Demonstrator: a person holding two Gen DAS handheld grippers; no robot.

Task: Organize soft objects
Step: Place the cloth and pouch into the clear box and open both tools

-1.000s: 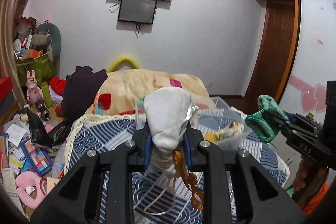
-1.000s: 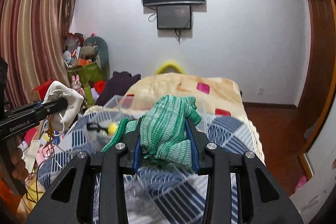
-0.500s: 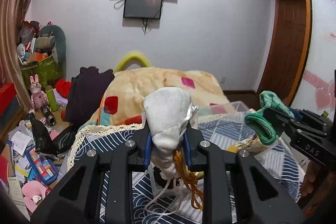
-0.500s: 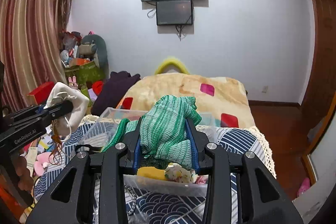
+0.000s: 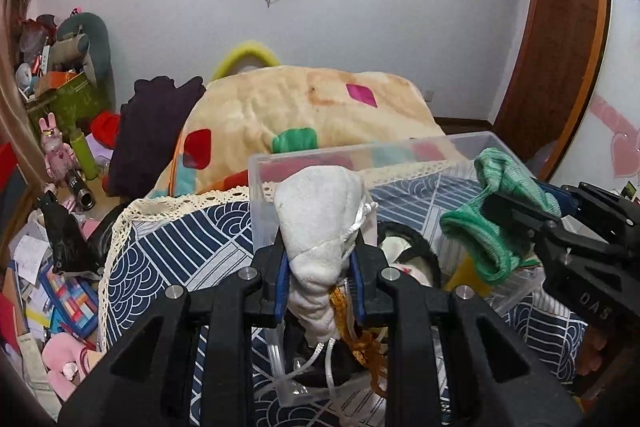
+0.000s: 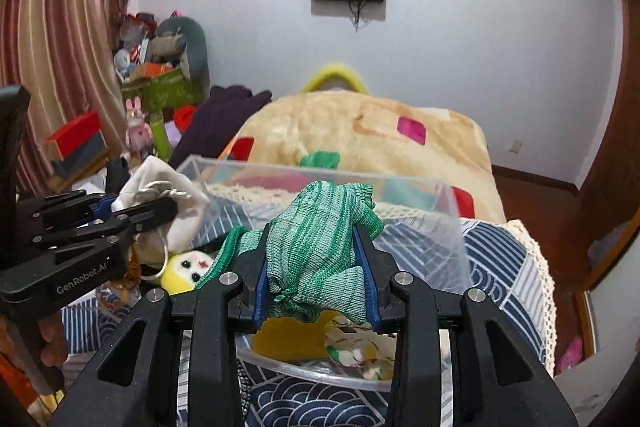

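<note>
Above a clear plastic bin [image 6: 448, 211] on the bed, the left tool [image 5: 320, 263] clenches a white pouch [image 5: 320, 211]; the right tool [image 6: 316, 267] grips a green knit cloth [image 6: 316, 235].

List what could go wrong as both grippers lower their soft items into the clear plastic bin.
1. The white drawstring pouch trails cords and a gold tassel that could catch on the clear plastic bin wall.
2. The left gripper and right gripper sit close together over it and may collide.
3. The green knitted cloth might land on the rim.
</note>
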